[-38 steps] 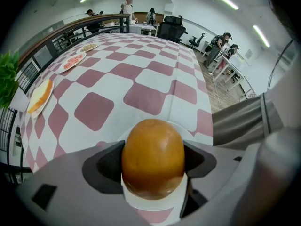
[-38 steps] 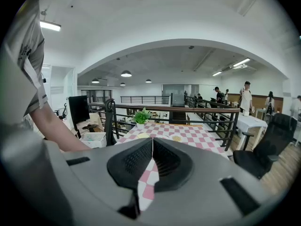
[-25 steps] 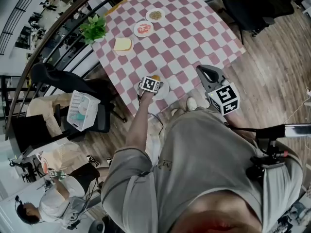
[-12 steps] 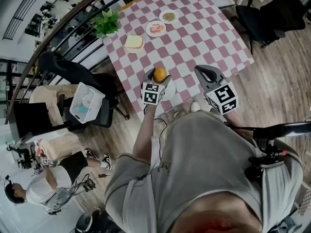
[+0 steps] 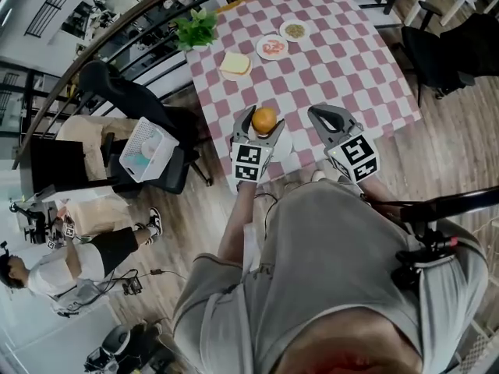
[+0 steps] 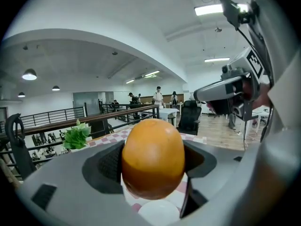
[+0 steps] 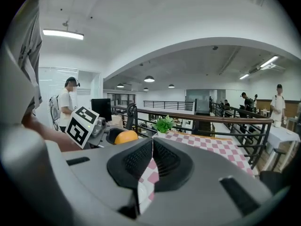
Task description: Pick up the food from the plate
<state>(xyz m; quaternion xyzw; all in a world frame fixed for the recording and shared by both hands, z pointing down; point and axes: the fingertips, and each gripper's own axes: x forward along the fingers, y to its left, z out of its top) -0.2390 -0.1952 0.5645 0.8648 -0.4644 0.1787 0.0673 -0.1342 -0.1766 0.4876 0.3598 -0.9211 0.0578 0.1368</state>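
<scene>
An orange [image 5: 264, 120] [image 6: 153, 157] sits between the jaws of my left gripper [image 5: 263, 121] [image 6: 153, 166], which is shut on it and holds it lifted above the near edge of the checked table [image 5: 343, 61]. Under it lies the white plate [image 5: 284, 145] [image 6: 159, 213], bare. My right gripper [image 5: 320, 116] [image 7: 152, 161] hangs a little to the right at about the same height, shut with nothing in it. The orange [image 7: 126, 137] also shows at the left of the right gripper view.
Further back on the table stand a plate of bread [image 5: 235, 64], a plate of red food [image 5: 273, 47], a small dish [image 5: 295, 30] and a green plant [image 5: 196, 28]. A black chair [image 5: 129, 100] and a white basket [image 5: 146, 149] stand left of the table; a railing runs behind.
My left gripper has risen from the plate with the orange in it, the orange now clear of the plate. The right gripper has hardly moved. The head view has shifted.
</scene>
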